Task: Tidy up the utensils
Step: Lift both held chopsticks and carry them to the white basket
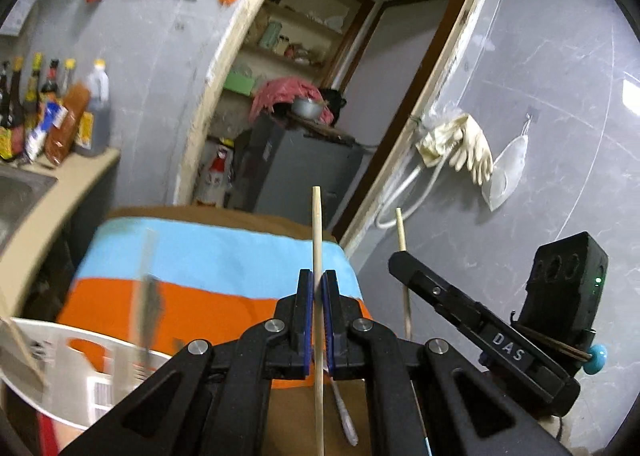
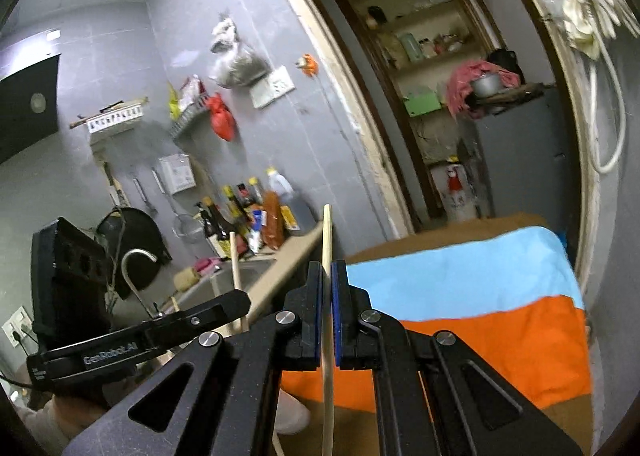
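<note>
1. I'm in a grey-tiled kitchen with a doorway straight ahead; below me a table carries a blue-and-orange cloth, and a sink counter with bottles runs along the left.
2. Each tool holds one chopstick. The left chopstick stands nearly upright, its long axis running from below the tool up past the fingertips.
3. My left gripper is clamped on that stick partway along its length, blue pads pressed to either side.
4. The right chopstick stands much the same way, a little bowed, and my right gripper is closed around it.
5. From the left view the right tool sits just to the right, its stick roughly parallel to mine and apart from it.
6. A white basket lies near and low on the left, with blurred utensils standing in it.
7. I judge the left hand nearer the basket. If the sticks go there, each must travel left and down, entering end first.
</note>
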### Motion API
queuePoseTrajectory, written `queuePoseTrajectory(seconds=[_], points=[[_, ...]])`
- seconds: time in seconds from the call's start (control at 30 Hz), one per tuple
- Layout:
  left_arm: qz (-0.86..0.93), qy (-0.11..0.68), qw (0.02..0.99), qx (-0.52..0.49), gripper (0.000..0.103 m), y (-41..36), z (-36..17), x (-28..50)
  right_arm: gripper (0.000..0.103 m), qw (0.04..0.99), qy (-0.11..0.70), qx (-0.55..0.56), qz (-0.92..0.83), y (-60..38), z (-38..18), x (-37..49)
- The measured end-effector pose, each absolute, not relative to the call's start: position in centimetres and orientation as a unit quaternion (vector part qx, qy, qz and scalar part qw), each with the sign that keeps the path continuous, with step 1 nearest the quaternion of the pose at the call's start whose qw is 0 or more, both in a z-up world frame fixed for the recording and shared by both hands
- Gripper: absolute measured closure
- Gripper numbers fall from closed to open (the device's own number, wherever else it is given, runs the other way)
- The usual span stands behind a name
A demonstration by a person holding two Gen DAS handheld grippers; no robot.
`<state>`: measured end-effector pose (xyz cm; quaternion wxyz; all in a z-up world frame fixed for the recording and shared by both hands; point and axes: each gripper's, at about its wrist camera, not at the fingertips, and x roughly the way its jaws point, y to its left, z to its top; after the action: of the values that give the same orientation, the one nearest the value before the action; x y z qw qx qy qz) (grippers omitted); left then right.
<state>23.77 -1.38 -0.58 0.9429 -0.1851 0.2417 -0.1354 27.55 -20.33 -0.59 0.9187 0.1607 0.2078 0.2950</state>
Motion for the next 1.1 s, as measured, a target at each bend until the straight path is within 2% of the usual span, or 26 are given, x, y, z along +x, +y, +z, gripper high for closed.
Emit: queuePoseTrajectory(seconds=[0.43,0.77,1.1], points=[[-0.034,0.146,0.972,-0.182,0.098,9.7,3.8,18.5,0.099,0.905,0.114,0.170,0.372,-9.6,3.6,26.6],[0.050,0.103,0.973,-0.200,0.098,16.2,0.4,16.7,0.099,0.913,0.065,0.170,0.366,-5.1,0.4,26.7],[0.082,0.090,0.970,-0.210,0.098,16.7,-3.3,16.3,0.099,0.935,0.038,0.163,0.312,-4.3,-2.6,25.8]])
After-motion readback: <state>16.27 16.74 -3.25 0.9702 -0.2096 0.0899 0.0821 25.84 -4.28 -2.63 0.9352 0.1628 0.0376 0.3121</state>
